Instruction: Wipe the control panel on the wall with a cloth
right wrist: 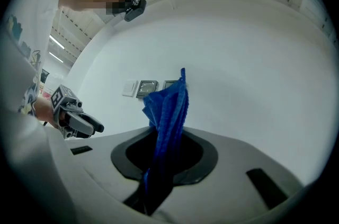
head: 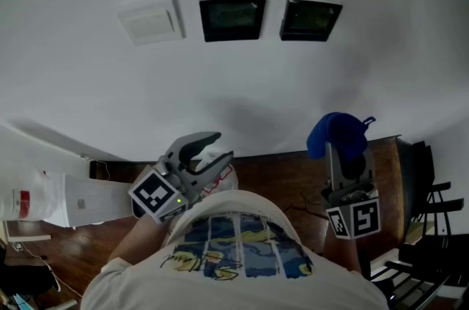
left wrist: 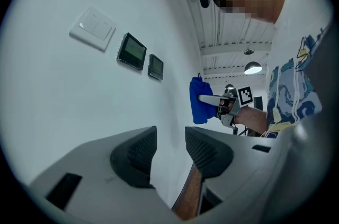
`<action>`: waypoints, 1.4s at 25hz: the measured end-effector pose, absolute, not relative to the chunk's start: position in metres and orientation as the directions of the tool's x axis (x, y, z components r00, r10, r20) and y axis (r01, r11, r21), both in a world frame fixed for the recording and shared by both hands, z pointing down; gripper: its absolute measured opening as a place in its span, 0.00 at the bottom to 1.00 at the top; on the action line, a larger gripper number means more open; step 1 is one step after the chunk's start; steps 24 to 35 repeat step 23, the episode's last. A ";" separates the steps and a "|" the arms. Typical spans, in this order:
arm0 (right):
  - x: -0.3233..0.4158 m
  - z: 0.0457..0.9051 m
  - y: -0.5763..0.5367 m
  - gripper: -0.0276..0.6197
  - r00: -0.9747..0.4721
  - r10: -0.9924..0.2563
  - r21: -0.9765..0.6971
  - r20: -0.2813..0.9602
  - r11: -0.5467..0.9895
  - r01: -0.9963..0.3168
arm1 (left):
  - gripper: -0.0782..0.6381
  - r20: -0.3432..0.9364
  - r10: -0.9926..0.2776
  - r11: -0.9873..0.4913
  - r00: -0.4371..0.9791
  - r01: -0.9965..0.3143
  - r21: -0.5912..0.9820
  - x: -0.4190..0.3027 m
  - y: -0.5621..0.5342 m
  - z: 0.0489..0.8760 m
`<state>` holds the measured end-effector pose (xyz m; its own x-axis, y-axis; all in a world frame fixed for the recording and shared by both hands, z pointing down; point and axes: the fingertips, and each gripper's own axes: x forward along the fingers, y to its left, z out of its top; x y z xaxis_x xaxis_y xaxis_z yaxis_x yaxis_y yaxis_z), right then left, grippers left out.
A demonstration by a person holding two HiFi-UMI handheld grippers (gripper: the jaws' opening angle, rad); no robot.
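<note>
- The right tool [head: 343, 153] is clamped on a blue cloth [head: 337, 133]. In the right gripper view the right tool [right wrist: 164, 157] has its jaws closed on the cloth [right wrist: 168, 112], which stands up out of them in a folded bunch and also hangs down below them.
- The left tool [head: 220, 146] holds nothing. In the left gripper view the left tool [left wrist: 169, 149] shows its two dark ribbed pads [left wrist: 135, 157] with a narrow gap between them, and only the wall and a strip of floor show through that gap.
- Two dark control panels are mounted side by side on the white wall [head: 234, 89]: the left control panel [head: 232, 17] and the right control panel [head: 311, 18]. A white switch plate [head: 152, 20] sits just beside the left one.
- In the head view both tools are low in the picture, well below the panels, and the cloth is apart from them.
- The left gripper view shows the switch plate [left wrist: 93, 29], the left control panel [left wrist: 131, 51] and the right control panel [left wrist: 155, 66] in a row. The cloth [left wrist: 200, 101] is lower down and off to the right.
- In the right gripper view the top of the cloth overlaps the right control panel [right wrist: 170, 84].
- A brown wooden floor [head: 286, 176] meets the foot of the wall.
</note>
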<state>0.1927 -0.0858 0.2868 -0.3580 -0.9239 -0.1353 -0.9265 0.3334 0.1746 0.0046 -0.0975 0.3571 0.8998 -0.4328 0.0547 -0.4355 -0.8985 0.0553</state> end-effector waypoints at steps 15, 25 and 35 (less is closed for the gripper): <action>0.178 0.288 -0.086 0.18 -0.381 -0.915 0.175 -0.130 0.357 -0.918 | 0.31 0.073 -0.432 -0.900 0.899 -0.435 0.038 -0.003 -0.096 0.361; 0.178 0.289 -0.086 0.18 -0.378 -0.917 0.176 -0.128 0.354 -0.918 | 0.31 0.077 -0.422 -0.905 0.903 -0.425 0.026 -0.001 -0.096 0.362; 0.178 0.289 -0.086 0.18 -0.378 -0.917 0.176 -0.128 0.354 -0.918 | 0.31 0.077 -0.422 -0.905 0.903 -0.425 0.026 -0.001 -0.096 0.362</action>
